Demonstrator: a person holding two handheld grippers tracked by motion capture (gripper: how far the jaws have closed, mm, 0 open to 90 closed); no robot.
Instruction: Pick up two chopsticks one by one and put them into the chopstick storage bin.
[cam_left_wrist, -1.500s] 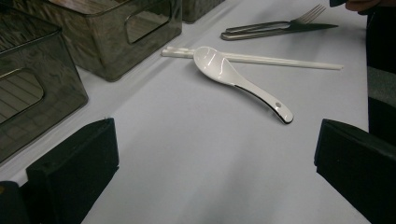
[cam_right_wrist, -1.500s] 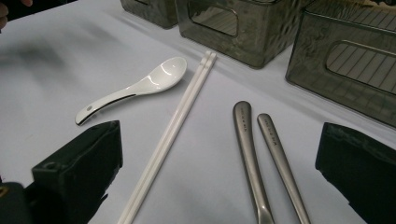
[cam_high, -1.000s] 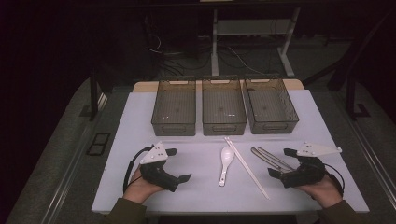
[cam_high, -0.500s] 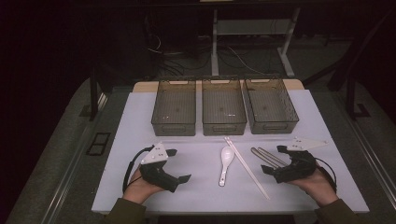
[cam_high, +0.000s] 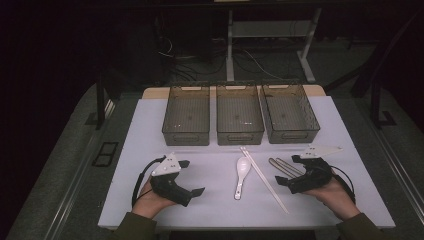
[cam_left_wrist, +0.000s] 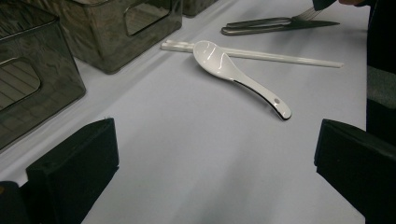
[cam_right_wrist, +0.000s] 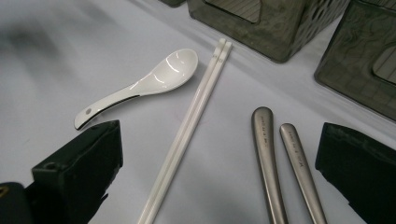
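A white ceramic spoon lies mid-table, with a pair of white chopsticks just right of it and two metal utensils farther right. My left gripper rests open on the table left of the spoon, which lies ahead of its jaws. My right gripper is open at the metal utensils. Their two handles and the chopsticks lie between its spread jaws, untouched. The spoon lies beyond its left jaw.
Three dark see-through bins stand in a row at the back of the white mat: left, middle, right. Bare mat lies between the bins and the grippers. The table edge runs close behind both hands.
My right gripper has moved left and slightly forward, so its jaws now straddle the metal utensil handles. The left gripper and the cutlery have stayed put.
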